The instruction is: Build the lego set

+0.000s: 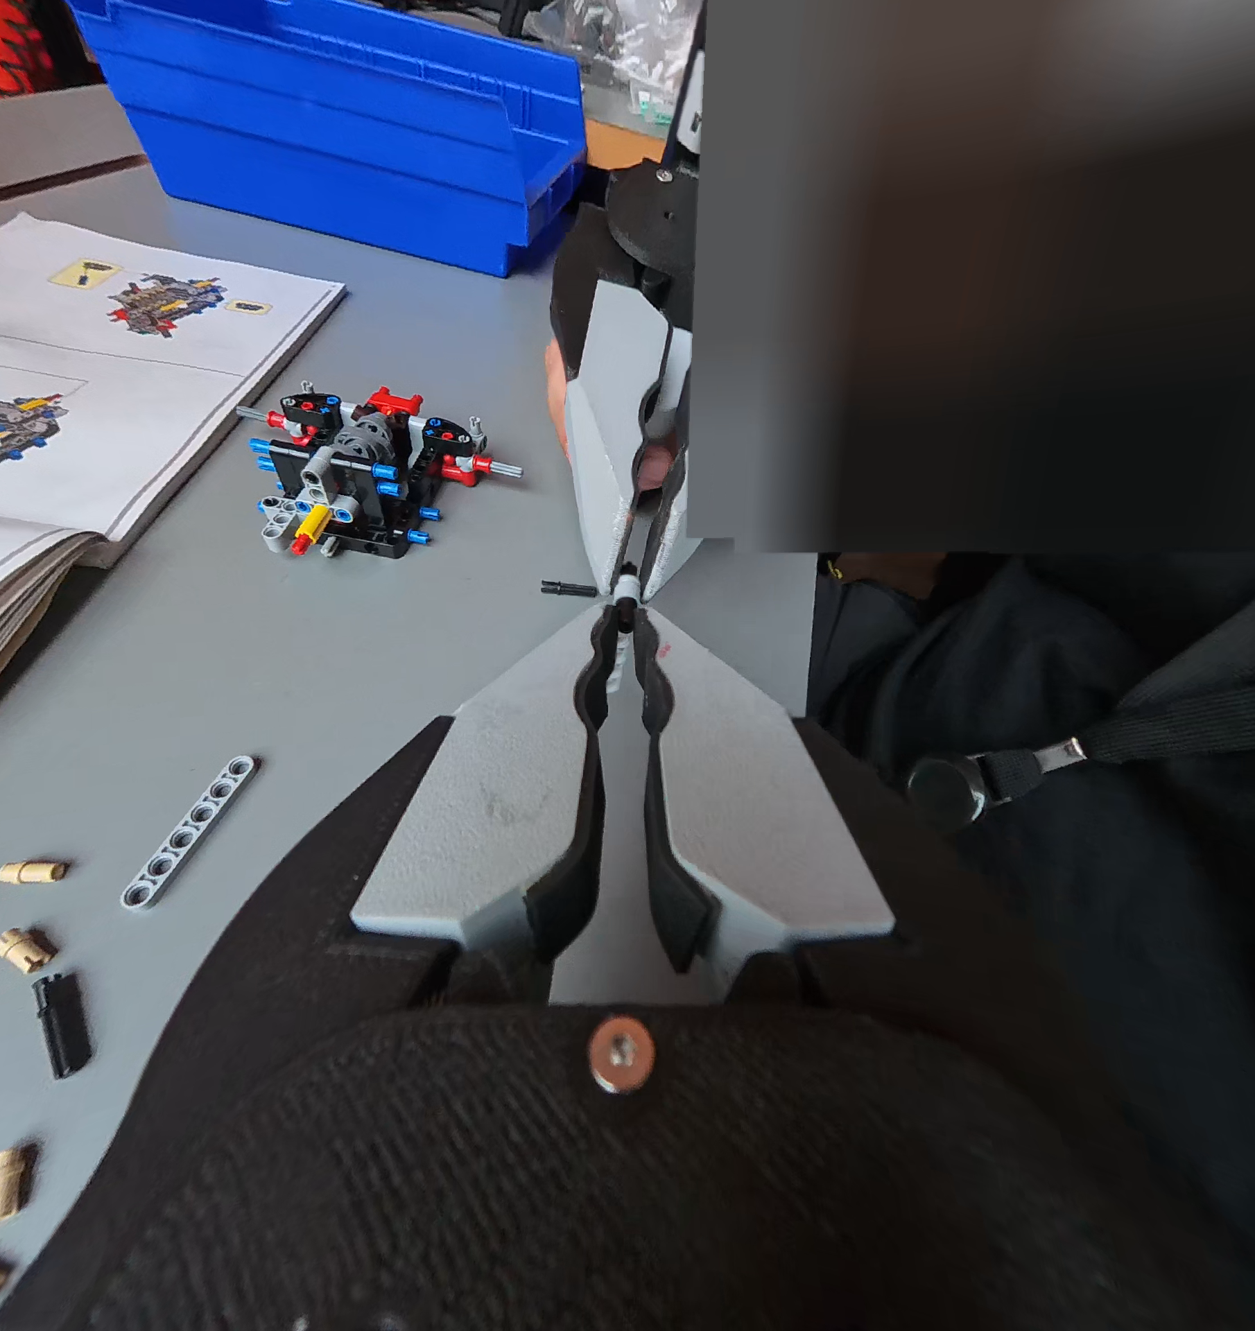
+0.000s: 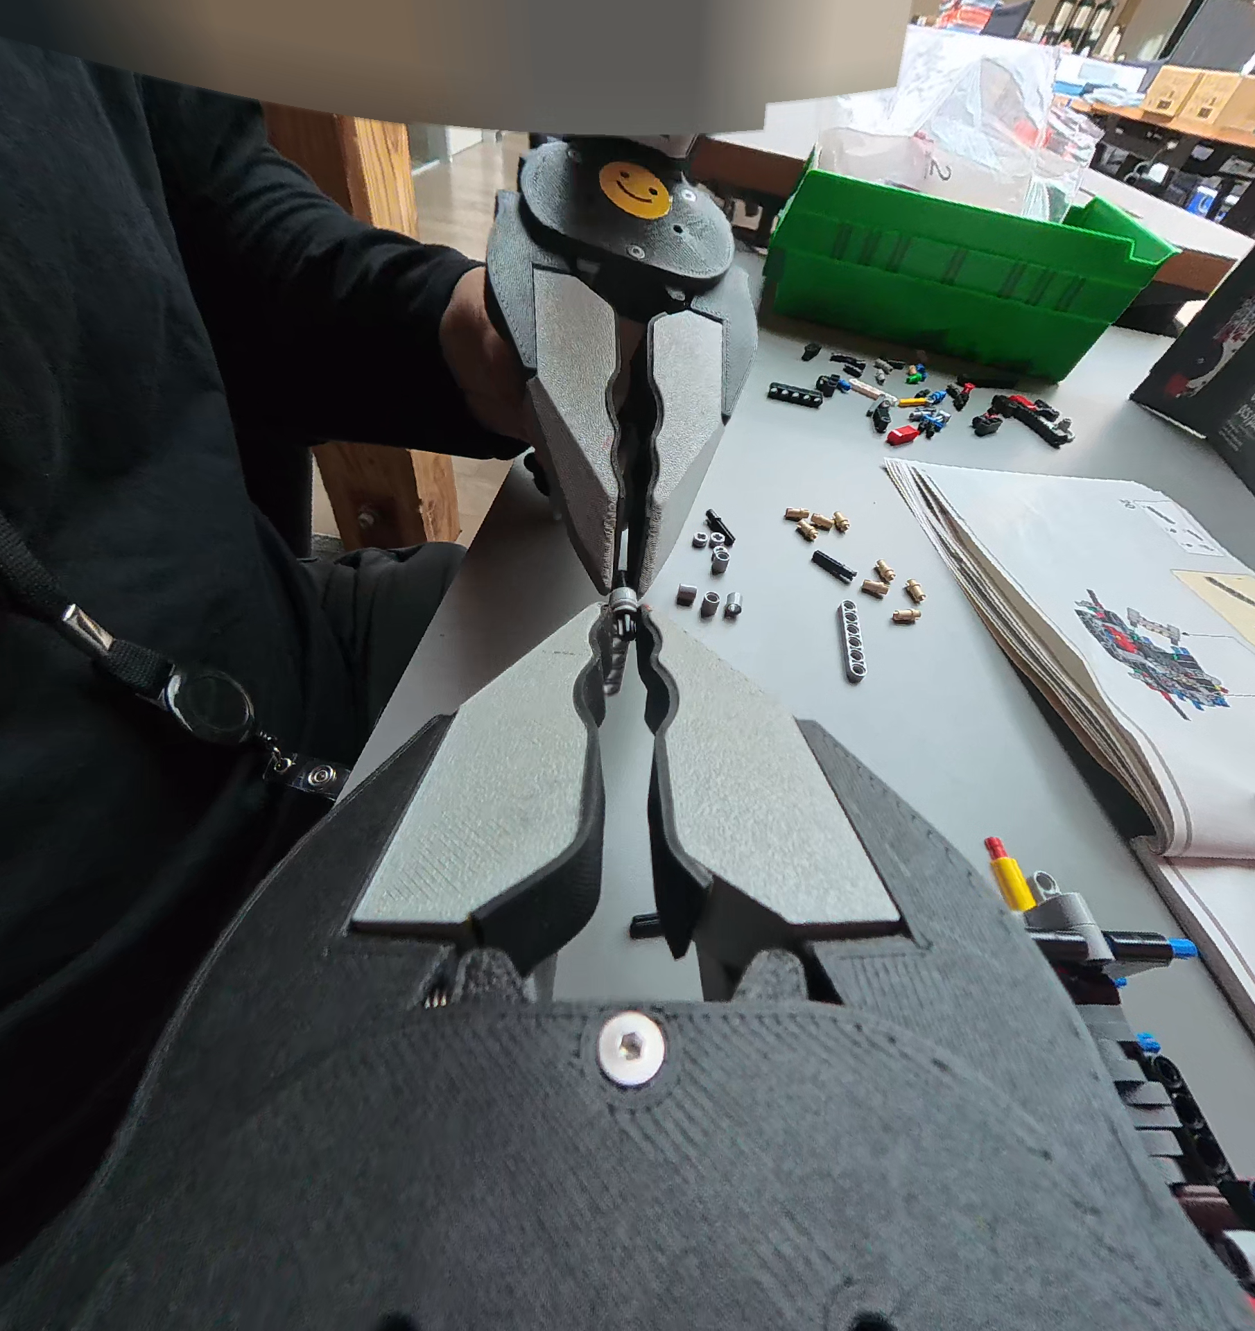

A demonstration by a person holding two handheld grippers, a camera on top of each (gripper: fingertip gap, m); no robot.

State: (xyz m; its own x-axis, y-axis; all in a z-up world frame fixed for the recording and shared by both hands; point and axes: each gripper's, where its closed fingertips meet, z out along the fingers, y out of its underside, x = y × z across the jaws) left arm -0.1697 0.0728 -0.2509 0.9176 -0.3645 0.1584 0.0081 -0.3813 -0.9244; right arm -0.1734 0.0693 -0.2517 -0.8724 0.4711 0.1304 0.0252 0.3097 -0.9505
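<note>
My left gripper (image 1: 621,614) and right gripper (image 2: 621,624) meet tip to tip above the grey table's near edge. The left is shut on a small light grey part (image 1: 617,662). The right is shut on a thin dark axle (image 2: 614,657). A small grey bush (image 1: 626,585) sits on the axle between the two sets of tips; it also shows in the right wrist view (image 2: 622,600). The right gripper (image 1: 628,572) comes in from above in the left wrist view, as does the left gripper (image 2: 624,585) in the right wrist view. The part-built model (image 1: 365,475) stands on the table apart from both.
An open instruction booklet (image 1: 106,374) lies beside the model, and a blue bin (image 1: 336,122) stands behind it. A grey holed beam (image 1: 189,832), tan pins (image 1: 32,871), black pins (image 1: 61,1023), grey bushes (image 2: 711,601) and mixed parts (image 2: 920,403) lie near a green bin (image 2: 956,281). A person in black sits close. My left and right fingertips are right by each other.
</note>
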